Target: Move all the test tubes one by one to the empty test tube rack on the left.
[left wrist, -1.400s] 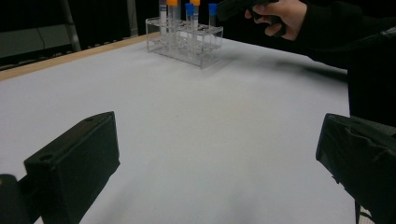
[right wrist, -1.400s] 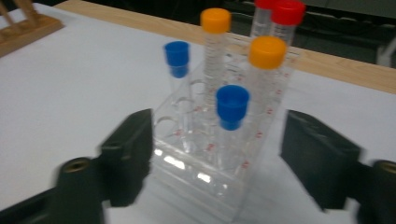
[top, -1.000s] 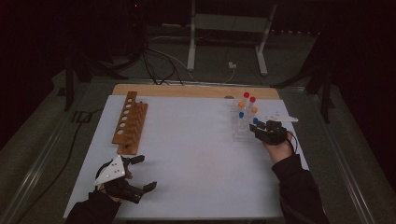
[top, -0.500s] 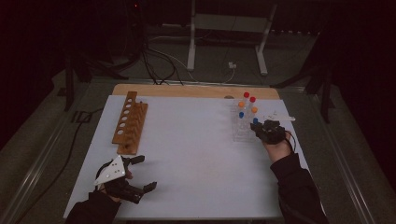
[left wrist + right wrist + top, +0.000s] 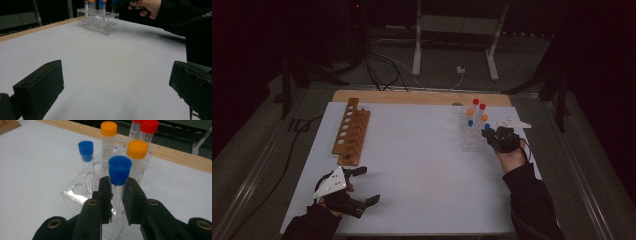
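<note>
A clear plastic rack (image 5: 75, 195) holds several capped tubes. My right gripper (image 5: 117, 187) is shut on the nearest one, a blue-capped tube (image 5: 120, 168), with both pads pressing its body just under the cap while it stands upright in the rack. From the high view, that right gripper (image 5: 494, 136) sits at the right side of the rack (image 5: 472, 142). My left gripper (image 5: 367, 185) rests open near the mat's front left corner. Its two jaws stand far apart over bare mat, nothing between them (image 5: 116, 85).
In the rack also stand a second blue tube (image 5: 85, 150), two orange ones (image 5: 108, 128) and red ones (image 5: 149, 126). A wooden rack with a row of holes (image 5: 349, 131) lies at the mat's left. A wooden strip (image 5: 422, 97) borders the far edge.
The right gripper's jaws look narrower around the blue-capped tube than a second ago. Both hands stay where they were.
</note>
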`<state>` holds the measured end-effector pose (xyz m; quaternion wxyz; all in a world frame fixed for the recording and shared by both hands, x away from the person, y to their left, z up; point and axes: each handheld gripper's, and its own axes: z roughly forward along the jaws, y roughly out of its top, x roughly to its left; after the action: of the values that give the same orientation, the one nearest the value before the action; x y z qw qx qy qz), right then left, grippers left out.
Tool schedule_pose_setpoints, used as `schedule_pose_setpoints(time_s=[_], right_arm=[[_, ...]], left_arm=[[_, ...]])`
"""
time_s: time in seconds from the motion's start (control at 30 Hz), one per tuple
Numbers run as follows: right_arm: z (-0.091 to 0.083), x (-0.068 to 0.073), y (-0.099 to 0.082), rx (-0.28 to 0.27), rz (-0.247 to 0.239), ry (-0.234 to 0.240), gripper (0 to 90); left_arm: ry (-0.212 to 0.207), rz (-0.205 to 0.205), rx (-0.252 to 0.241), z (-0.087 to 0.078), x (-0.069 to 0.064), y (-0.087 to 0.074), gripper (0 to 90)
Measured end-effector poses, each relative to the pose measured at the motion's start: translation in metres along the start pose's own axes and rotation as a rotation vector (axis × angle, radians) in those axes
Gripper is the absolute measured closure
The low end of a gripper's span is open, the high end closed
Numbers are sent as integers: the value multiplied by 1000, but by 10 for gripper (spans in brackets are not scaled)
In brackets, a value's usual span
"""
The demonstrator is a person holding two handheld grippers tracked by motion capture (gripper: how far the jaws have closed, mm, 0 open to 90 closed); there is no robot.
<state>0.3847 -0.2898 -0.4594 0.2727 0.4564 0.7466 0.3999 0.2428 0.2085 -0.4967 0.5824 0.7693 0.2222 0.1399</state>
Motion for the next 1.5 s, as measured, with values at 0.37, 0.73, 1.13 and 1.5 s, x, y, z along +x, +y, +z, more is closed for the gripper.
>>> schedule_pose_setpoints(time_s=[0.37, 0.73, 1.13, 1.5], right_arm=[[-15, 4, 13, -35, -32, -16, 773], [-36, 8, 32, -67, -66, -13, 773], [-49, 39, 31, -56, -110, 110, 773], [-48, 82, 16, -23, -165, 256, 773]], left_arm=[[-1, 0, 16, 2, -1, 0, 3], [-12, -2, 25, 4, -1, 0, 3], [-25, -21, 27, 6, -2, 8, 4], [-109, -71, 89, 25, 2, 30, 4]])
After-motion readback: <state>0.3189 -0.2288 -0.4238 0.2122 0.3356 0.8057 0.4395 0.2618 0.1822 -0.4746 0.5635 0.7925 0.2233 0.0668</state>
